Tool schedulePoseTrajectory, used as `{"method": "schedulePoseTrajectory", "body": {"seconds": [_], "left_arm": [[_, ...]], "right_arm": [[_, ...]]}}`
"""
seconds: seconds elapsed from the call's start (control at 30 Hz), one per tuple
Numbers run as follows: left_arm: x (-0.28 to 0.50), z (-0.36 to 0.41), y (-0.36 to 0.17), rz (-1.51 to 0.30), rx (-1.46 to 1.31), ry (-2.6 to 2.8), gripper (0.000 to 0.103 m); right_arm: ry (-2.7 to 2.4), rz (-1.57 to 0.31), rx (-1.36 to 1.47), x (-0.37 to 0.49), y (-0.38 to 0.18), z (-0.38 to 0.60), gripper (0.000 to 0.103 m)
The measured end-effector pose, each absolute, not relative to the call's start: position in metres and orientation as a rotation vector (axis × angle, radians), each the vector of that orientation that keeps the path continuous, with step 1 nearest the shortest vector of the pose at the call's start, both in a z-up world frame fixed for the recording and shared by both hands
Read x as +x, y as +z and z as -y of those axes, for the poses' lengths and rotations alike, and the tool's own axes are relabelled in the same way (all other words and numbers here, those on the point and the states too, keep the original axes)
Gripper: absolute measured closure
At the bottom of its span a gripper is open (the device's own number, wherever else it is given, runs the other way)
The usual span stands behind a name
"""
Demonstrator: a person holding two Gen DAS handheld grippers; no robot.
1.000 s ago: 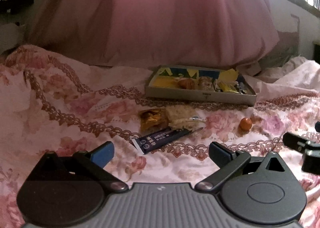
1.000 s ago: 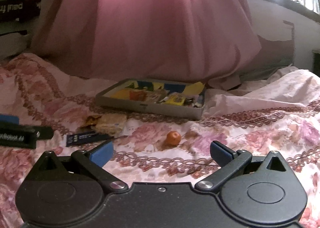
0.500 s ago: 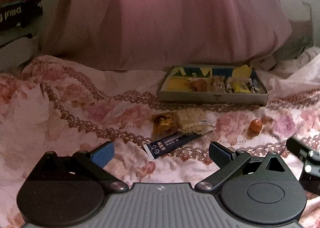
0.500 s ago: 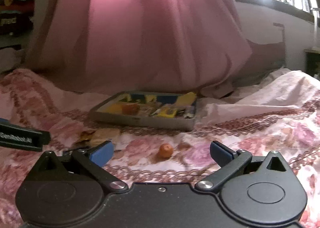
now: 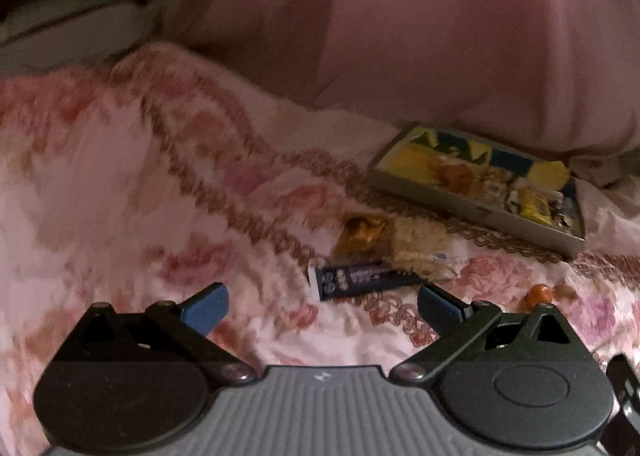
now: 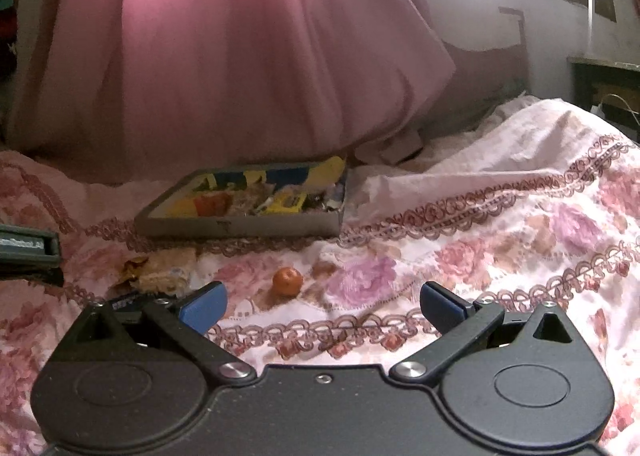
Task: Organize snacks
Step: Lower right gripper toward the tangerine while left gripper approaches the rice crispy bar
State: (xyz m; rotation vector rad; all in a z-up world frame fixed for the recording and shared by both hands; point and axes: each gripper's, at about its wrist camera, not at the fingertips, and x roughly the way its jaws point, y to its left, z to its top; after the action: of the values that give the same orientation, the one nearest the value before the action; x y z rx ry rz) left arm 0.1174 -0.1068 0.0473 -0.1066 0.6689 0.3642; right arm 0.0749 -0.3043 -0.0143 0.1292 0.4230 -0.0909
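Left gripper spread wide, empty, above floral bedspread. Just ahead of it: dark blue snack bar, golden wrapper touching pale cracker pack. Small orange fruit lies alone on bedspread, near right gripper, also spread wide, holding nothing. Further back, flat grey box with mixed snacks inside, before pink curtain.

Glossy foil wrapper, cloth bedspread
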Motion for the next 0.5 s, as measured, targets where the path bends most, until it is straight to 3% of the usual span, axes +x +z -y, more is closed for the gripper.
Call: {"method": "schedulePoseTrajectory", "body": {"seconds": [0.5], "left_arm": [[0.135,0.096,-0.012,-0.725,-0.16,0.254,0.0]], "right_arm": [[0.012,-0.561,0.092,0.09,-0.006,0.273,0.001]]}}
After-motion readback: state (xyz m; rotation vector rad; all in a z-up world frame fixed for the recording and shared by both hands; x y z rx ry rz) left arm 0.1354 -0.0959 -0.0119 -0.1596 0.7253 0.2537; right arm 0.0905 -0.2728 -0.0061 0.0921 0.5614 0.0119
